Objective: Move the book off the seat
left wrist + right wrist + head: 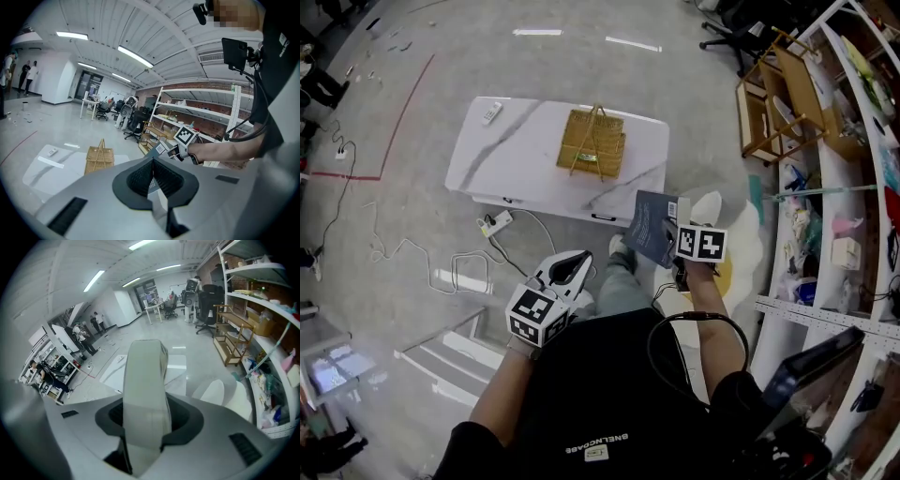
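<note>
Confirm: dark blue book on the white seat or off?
Off: right gripper holds the dark blue book in the air, beside the white seat.

One book (652,225), one wicker basket (592,142), one white table (516,150), one remote (491,112), one power strip (497,223), two tools (570,270) (673,246).

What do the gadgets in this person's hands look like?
Both the left gripper and the right gripper are light grey shells with black ribbed pads, each carrying a cube of black-and-white square markers. A black cable loops off the right one. The person wears a black short-sleeved top.
</note>
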The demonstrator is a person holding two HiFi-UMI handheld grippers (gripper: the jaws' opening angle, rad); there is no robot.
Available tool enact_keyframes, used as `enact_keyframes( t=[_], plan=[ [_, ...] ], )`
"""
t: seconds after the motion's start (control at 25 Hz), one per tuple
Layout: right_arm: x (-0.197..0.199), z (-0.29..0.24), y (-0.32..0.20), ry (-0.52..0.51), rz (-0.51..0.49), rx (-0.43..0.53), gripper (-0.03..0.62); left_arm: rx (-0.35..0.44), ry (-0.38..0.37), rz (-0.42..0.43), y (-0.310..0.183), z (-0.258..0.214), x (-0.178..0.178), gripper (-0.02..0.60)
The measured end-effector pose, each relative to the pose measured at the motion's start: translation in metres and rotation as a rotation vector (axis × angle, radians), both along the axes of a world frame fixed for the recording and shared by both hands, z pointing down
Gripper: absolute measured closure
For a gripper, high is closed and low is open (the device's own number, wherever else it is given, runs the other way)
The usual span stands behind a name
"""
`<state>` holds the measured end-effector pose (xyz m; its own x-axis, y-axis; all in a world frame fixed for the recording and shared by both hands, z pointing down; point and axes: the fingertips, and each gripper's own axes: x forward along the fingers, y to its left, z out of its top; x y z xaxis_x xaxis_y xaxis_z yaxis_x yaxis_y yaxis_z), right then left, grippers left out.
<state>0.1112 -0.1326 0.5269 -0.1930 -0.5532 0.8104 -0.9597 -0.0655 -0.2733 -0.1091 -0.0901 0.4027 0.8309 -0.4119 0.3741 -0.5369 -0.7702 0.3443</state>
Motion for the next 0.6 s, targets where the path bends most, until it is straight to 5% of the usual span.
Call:
enact_keyframes(
  t=[0.6],
  plan=[
    [0.044,0.065,-0.079,0.015,-0.096,-0.099,0.421,-0.093,-0.048,-0.035,-0.066,0.040,0.047,0.575]
  ],
)
